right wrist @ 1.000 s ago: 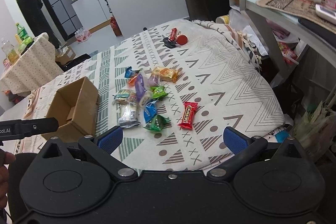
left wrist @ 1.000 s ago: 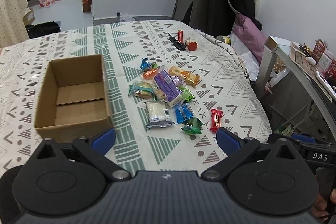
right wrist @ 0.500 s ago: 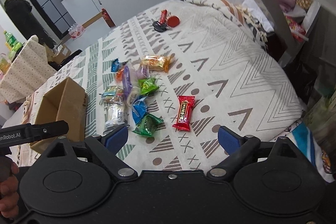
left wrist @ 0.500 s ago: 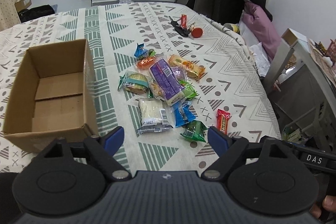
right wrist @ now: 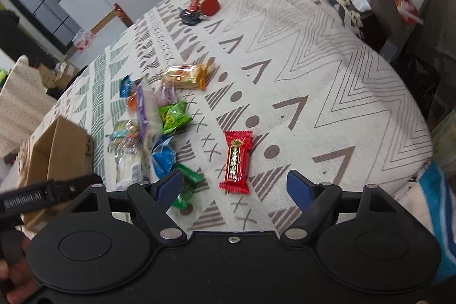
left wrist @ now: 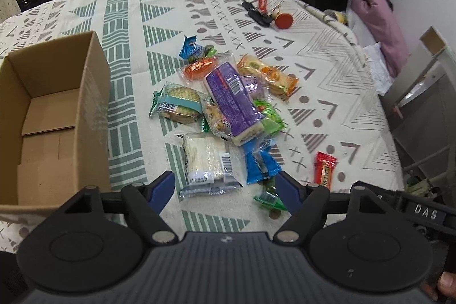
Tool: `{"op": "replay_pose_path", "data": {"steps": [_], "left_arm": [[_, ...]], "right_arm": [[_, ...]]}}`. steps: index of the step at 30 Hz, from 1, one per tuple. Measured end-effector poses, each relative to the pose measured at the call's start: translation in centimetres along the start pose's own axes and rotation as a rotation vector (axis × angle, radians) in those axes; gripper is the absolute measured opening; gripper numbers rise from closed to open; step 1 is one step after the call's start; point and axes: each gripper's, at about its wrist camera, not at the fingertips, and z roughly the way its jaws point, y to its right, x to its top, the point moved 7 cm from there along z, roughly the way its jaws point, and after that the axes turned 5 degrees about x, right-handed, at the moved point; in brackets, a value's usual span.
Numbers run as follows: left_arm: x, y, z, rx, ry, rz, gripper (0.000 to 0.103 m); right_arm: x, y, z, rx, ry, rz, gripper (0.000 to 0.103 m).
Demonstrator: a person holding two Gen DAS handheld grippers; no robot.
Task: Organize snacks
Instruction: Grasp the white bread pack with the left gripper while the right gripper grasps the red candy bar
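One cardboard box, about twelve wrapped snacks, one key bunch

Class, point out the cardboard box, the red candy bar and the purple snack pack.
cardboard box (left wrist: 94,93), left wrist view, right wall.
red candy bar (right wrist: 236,161), right wrist view, wrapper middle.
purple snack pack (left wrist: 233,101), left wrist view, top face.

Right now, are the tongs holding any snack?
No. Both the left tongs and the right tongs are open and empty, above the snacks.
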Motion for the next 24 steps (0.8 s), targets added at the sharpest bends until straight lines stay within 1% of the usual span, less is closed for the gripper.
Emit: {"op": "replay_pose_path", "data": {"steps": [4,6,10,14,16,18,22,23,24], "left_arm": [[0.2,0.1,2.4,0.011,-0.031,-0.004,0.07],[0.2,-0.1,3.4,0.024,-0.042,-0.01,0.069],[0.2,-0.5,5.4,0.032,-0.078,-0.023,0.069],[-0.1,-0.5,6.9,0.042,-0.112,-0.015,0.066],[-0.3,-0.4,7.5,0.049,-0.129,-0.014,0.064],[-0.5,-0.5,8.2,0.061,-0.145,-0.015,0.062],[-0.7,-0.3,8.5,0.084,-0.124,-0.007,0.057],[-0.6,-0.4,8.4,0.089,-0.122,-0.009,0.054],[-0.6,-0.5,8.4,0.093,-0.12,-0.015,0.052]], "right_arm": [[0.5,0.5,1.9,-0.024,-0.02,0.015,0.071],[0.7,0.5,2.7,-0.026,-0.029,0.025,0.069],[0.8,0.6,4.1,-0.056,-0.042,0.01,0.069],[0.9,0.5,5.3,-0.074,-0.058,0.003,0.068],[0.8,0.5,5.8,-0.082,-0.067,-0.004,0.065],[0.7,0.5,6.5,-0.09,-0.083,-0.004,0.058],[0.7,0.1,7.4,-0.139,-0.081,-0.059,0.058],[0.7,0.0,7.5,-0.15,-0.08,-0.073,0.054],[0.6,0.0,7.4,-0.165,-0.075,-0.09,0.042]]}}
